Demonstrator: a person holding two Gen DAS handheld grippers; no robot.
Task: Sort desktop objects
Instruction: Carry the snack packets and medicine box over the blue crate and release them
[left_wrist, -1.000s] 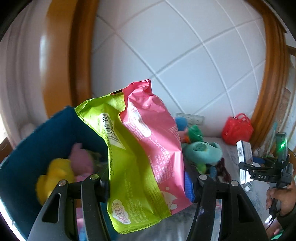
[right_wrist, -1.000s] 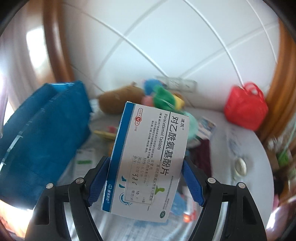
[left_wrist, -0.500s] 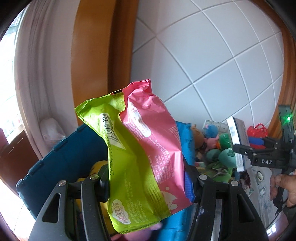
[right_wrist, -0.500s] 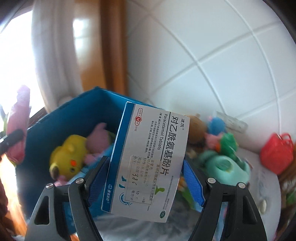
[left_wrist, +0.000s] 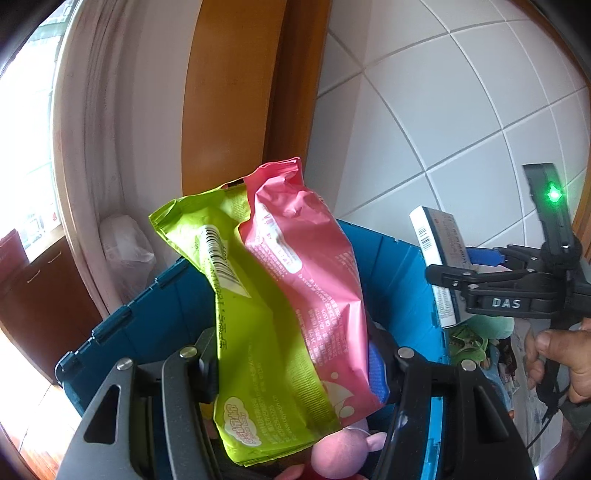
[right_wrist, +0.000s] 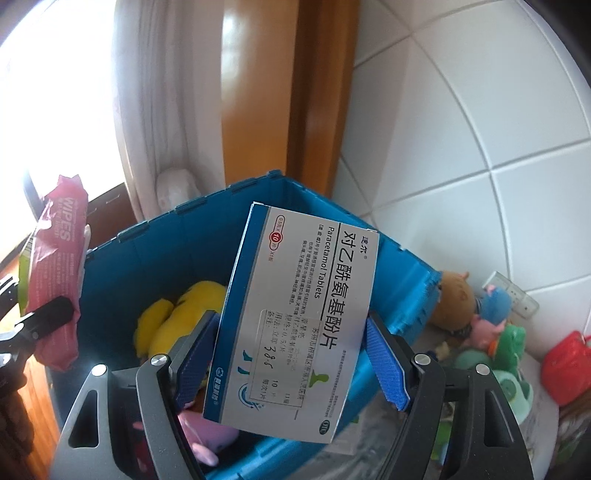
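Note:
My left gripper (left_wrist: 295, 365) is shut on two wipes packs, one green (left_wrist: 240, 314) and one pink (left_wrist: 310, 280), held upright over the blue crate (left_wrist: 391, 273). My right gripper (right_wrist: 291, 358) is shut on a white and blue paracetamol tablet box (right_wrist: 295, 314), held above the crate's (right_wrist: 155, 258) near right corner. From the left wrist view the right gripper (left_wrist: 448, 275) and its box (left_wrist: 436, 236) hang at the crate's right rim. Inside the crate lie a yellow plush (right_wrist: 177, 317) and a pink plush (right_wrist: 207, 435). The pink wipes pack (right_wrist: 55, 266) shows at the left in the right wrist view.
Plush toys (right_wrist: 480, 321) and a green toy (right_wrist: 513, 387) crowd the tabletop right of the crate. A red mesh bag (right_wrist: 565, 365) sits farther right by the tiled wall (right_wrist: 461, 129). A wooden door frame (left_wrist: 236, 110) and white curtain (left_wrist: 103, 129) stand behind the crate.
Both grippers have swung left and come over the blue crate with their loads. The toy pile has slid to the right edge of both views.

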